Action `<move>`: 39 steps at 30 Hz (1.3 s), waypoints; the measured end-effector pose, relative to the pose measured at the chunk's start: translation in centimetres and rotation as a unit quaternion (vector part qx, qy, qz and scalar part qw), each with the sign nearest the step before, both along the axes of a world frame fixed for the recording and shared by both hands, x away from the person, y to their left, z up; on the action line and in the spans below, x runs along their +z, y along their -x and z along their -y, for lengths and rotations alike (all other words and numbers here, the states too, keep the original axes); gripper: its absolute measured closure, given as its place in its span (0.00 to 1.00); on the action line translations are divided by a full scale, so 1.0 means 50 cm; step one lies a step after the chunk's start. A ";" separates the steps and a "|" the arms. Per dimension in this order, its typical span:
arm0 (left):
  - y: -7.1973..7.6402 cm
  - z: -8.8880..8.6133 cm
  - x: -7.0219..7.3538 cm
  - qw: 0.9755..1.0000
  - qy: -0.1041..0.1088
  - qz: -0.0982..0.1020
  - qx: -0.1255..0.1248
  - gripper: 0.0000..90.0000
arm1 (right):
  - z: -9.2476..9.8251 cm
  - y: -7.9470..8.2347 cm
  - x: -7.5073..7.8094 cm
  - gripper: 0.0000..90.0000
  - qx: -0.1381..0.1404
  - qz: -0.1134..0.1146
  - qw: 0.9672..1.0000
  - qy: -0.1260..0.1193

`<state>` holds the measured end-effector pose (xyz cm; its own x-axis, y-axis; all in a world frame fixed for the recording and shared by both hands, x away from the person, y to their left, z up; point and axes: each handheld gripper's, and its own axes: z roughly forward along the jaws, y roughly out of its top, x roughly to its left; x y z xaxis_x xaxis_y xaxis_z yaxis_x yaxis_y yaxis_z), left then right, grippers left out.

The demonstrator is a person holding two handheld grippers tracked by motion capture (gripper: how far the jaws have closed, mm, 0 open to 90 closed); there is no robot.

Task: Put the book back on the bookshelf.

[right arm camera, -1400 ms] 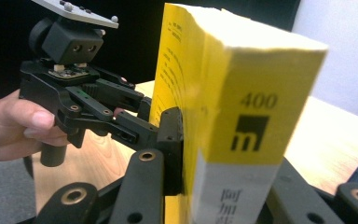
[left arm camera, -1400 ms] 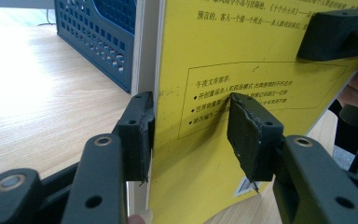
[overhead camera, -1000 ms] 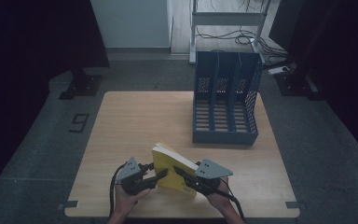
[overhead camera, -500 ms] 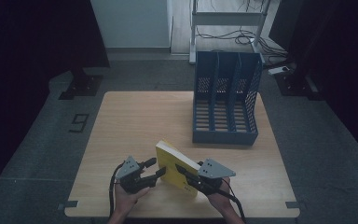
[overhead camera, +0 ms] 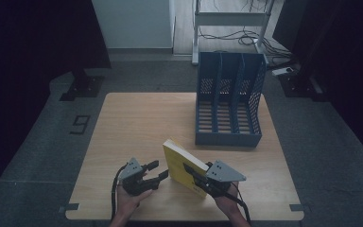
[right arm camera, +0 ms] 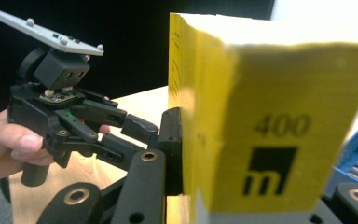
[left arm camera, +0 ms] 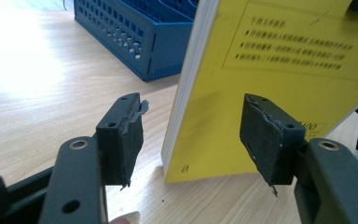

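A thick yellow book (overhead camera: 182,163) stands tilted on its lower edge near the table's front. My right gripper (overhead camera: 192,173) is shut on it from the right, and its left pad (right arm camera: 172,154) presses flat on the cover. My left gripper (overhead camera: 159,170) sits just left of the book with its jaws wide apart. They have just been opening. In the left gripper view the book (left arm camera: 261,70) stands beyond the pads (left arm camera: 121,135), which do not touch it. The right gripper view shows the left gripper (right arm camera: 140,133) held in a hand.
A blue three-slot file holder (overhead camera: 229,106) stands upright at the table's back right, its slots facing forward. Bare wooden tabletop (overhead camera: 137,123) stretches to the left and middle. The front edge lies close under both hands. Dark floor surrounds the table.
My left gripper has opened, let go of the book's left side and drawn slightly left. The book stays in my right gripper, shifted a little to the right.
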<state>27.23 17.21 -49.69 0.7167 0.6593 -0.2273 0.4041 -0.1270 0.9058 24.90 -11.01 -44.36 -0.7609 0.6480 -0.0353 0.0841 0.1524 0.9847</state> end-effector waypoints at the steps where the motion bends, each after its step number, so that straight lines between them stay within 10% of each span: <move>1: 0.000 0.000 0.000 1.000 0.000 -0.002 0.001 0.44 | 0.002 0.000 0.001 0.82 -0.002 0.000 1.000 -0.001; 39: -0.011 -0.002 -0.011 0.999 -0.011 -0.037 0.007 0.43 | 0.044 0.004 0.027 0.82 -0.050 0.007 0.998 -0.023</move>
<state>27.76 17.33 -50.25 0.6887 0.6752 -0.2642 0.4718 -0.1408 0.8704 24.70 -13.20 -43.03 -0.6917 0.7220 -0.0139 0.0830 0.0986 0.9917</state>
